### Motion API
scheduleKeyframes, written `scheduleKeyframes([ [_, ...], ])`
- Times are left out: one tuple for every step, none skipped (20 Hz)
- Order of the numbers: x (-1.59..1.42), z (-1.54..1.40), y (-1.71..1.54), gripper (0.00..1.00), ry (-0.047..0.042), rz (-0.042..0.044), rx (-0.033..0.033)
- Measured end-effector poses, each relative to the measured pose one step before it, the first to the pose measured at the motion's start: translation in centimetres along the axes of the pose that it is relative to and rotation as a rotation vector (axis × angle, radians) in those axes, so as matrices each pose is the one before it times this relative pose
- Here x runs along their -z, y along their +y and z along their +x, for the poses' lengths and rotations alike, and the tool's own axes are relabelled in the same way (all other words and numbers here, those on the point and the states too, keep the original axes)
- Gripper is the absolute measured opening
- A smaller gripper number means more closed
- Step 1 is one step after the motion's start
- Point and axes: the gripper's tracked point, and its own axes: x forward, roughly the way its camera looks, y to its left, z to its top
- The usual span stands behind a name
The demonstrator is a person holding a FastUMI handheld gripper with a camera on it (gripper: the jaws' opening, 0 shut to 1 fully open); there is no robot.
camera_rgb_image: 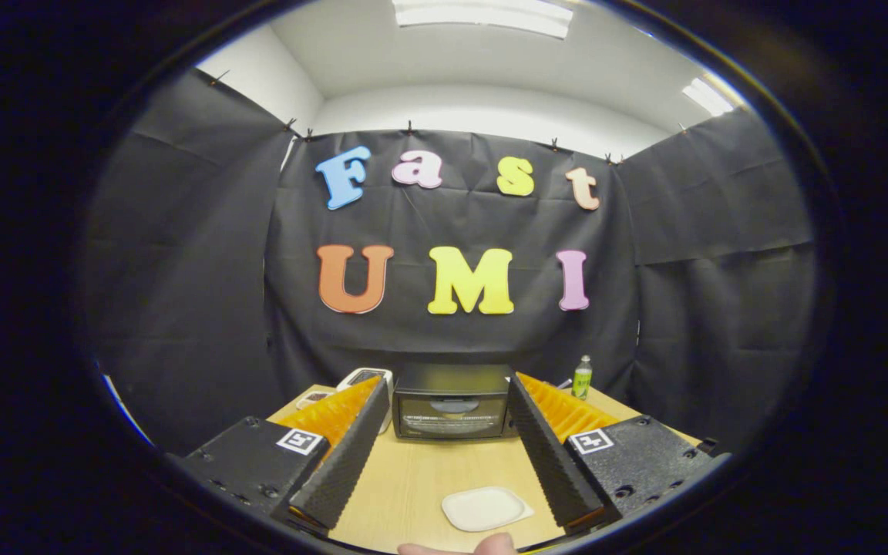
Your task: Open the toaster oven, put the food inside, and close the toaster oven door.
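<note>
Device: a white gadget with a dark screen sits at the bench's far left corner, just beside the toaster oven; what it is cannot be told.
Toaster oven: the black toaster oven stands at the far edge of the bench, door closed, beyond the fingers and between them.
Gripper: the gripper hangs over the near edge with fingers spread wide, holding nothing.
Plate: a white, empty, square-cornered plate lies near the bench's near edge, between the fingers, closer to the right one.
Fingertip: a person's fingertip shows just below the plate.
Bottle: a small bottle with a green label stands upright at the far right corner, right of the oven.
</note>
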Motion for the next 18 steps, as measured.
scheduleKeyframes([
  [-0.022, 0.011, -0.034, 1.0, -0.00508, 0.00923, -0.00078],
  [0.151, 0.169, -0.292, 1.0, -0.00147, 0.00637, 0.00144],
  [0.09, 0.038, -0.079, 1.0, 0.00026, 0.00302, 0.00401],
  [0.013, 0.017, -0.135, 1.0, 0.00005, -0.00169, 0.00636],
  [0.03, 0.03, -0.135, 1.0, 0.00219, -0.00376, 0.00486],
  [0.057, 0.12, -0.072, 1.0, 0.0009, -0.0043, 0.00457],
  [-0.059, -0.087, 0.068, 1.0, -0.00016, -0.0024, 0.00379],
  [-0.048, -0.028, 0.043, 1.0, -0.00176, -0.00166, 0.00169],
  [-0.131, -0.078, 0.076, 1.0, -0.00295, -0.00264, 0.00042],
  [-0.109, -0.005, 0.094, 1.0, -0.00642, -0.00473, -0.00102],
  [-0.097, -0.013, 0.066, 1.0, -0.00332, -0.00093, 0.00138],
  [0.088, 0.014, -0.087, 1.0, -0.00341, 0.00286, 0.0016],
  [-0.081, -0.062, -0.056, 1.0, -0.00497, 0.00755, 0.00119],
  [0.074, -0.034, -0.157, 1.0, -0.0008, 0.00702, 0.00262],
  [0.078, -0.026, -0.204, 1.0, 0.00283, 0.00762, 0.00214],
  [0.16, 0.014, -0.222, 1.0, 0.00376, 0.01077, 0.00151],
  [0.049, 0.073, -0.167, 1.0, 0.00322, 0.00659, 0.00165],
  [0.124, 0.063, -0.202, 1.0, 0.00344, 0.00519, 0.0031],
])
